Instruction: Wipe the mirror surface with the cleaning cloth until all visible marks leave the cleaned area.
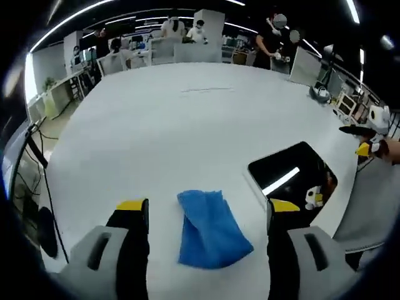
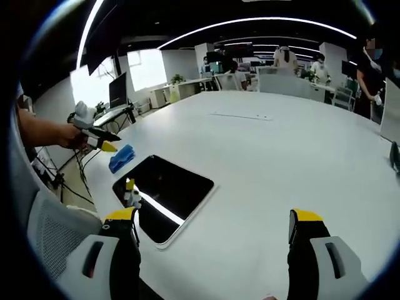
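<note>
Our left gripper (image 1: 207,212), grey-bodied with black jaws tipped in yellow, hangs above the broad white table (image 1: 187,119) with its jaws spread wide and nothing between them. Between those jaws, lower down on the table, lies the crumpled blue cleaning cloth (image 1: 209,228), resting flat and touched by neither jaw. Just to the right of the cloth we see the flat rectangular mirror with a pale frame (image 1: 294,178), its dark surface reflecting a bright strip of ceiling light. Our right gripper (image 2: 212,222) likewise holds its yellow-tipped jaws wide apart over the table and grips nothing. In the right gripper view the mirror (image 2: 165,194) lies near the left jaw, the cloth (image 2: 122,158) sits just beyond its far left corner, and the left gripper (image 2: 94,134) comes in from the left, held in a hand (image 2: 65,134). Far across the table, people in white stand among desks and monitors.
</note>
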Demonstrator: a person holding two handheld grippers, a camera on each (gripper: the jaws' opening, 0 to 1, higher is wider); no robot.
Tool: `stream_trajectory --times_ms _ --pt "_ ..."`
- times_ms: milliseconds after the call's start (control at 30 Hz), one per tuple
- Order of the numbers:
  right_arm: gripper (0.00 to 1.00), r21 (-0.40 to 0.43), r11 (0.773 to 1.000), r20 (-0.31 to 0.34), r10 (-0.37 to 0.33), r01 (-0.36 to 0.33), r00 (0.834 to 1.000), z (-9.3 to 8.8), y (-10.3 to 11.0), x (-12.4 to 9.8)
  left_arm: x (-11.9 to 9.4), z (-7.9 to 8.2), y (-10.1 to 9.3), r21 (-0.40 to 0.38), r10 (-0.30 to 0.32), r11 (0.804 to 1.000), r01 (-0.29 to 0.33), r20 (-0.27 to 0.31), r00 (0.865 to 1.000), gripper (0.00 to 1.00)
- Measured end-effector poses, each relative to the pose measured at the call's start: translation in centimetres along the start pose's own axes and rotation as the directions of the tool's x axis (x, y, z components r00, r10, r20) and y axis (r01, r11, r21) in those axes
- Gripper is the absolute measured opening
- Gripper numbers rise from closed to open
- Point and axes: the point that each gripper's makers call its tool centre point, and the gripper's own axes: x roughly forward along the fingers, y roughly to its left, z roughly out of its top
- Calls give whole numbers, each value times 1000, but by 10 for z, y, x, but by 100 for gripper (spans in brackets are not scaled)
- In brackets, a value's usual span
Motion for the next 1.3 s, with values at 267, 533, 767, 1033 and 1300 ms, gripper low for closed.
stream_trajectory --times_ms 267,533,767,1033,1300 --pt "99 -81 996 -36 40 -43 999 0 -30 7 -30 19 28 -34 3 999 0 92 996 99" --pt "99 -59 998 -44 36 -38 998 -8 -42 7 -58 19 38 -41 -13 999 18 110 994 99" --pt "99 -34 999 -43 -10 9 999 -14 -50 1 -58 18 34 -70 -11 997 19 124 992 99" --pt "99 12 998 -21 -56 56 998 -12 -53 -2 -52 21 35 -89 5 996 7 139 990 99" --pt "99 18 998 -22 -56 56 998 -12 -47 -1 -44 29 25 -27 -31 999 35 126 991 99"
